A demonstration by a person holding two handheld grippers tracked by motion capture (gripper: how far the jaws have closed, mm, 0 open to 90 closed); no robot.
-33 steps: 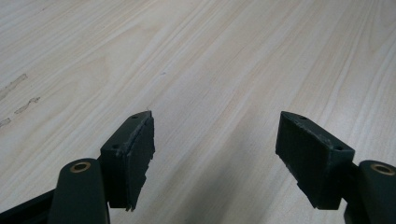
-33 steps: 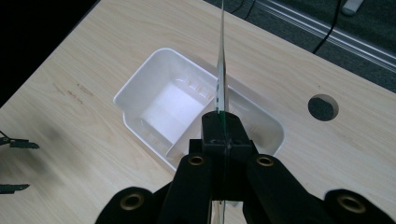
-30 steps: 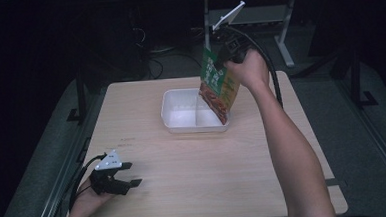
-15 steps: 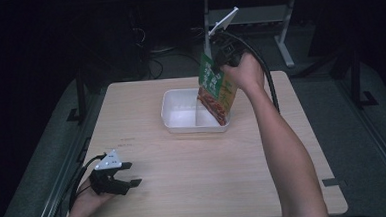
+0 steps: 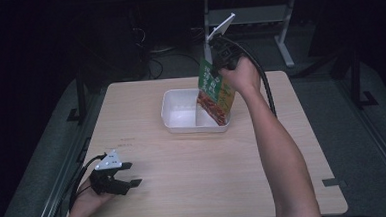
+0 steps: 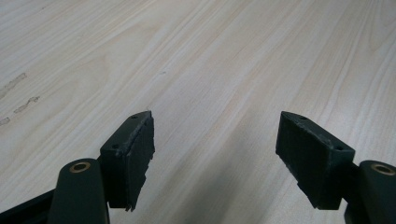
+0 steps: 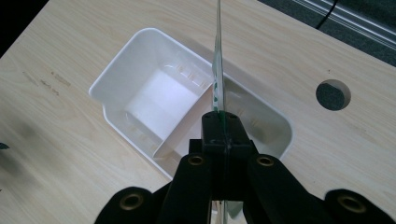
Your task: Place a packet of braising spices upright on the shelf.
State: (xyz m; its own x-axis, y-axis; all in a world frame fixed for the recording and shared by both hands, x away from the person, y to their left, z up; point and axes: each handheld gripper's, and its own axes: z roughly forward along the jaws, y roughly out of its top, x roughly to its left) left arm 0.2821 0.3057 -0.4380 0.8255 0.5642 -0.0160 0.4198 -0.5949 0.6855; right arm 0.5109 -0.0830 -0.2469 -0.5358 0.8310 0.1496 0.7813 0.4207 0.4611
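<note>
Your table (image 5: 195, 188) is big and light wood. At its twelve o'clock side sits the white tray (image 5: 174, 120), with a wall splitting it in two. The green and red packet (image 5: 214, 93) hangs over the tray's three o'clock half, tilted. A second ago it was higher; now its low end dips inside the rim. So you look close to setting it down. Your right gripper (image 5: 218, 67) is clamped tight on the packet's top edge. Your left gripper (image 5: 127, 175), at seven o'clock, has not moved; its jaws are apart, holding nothing.
</note>
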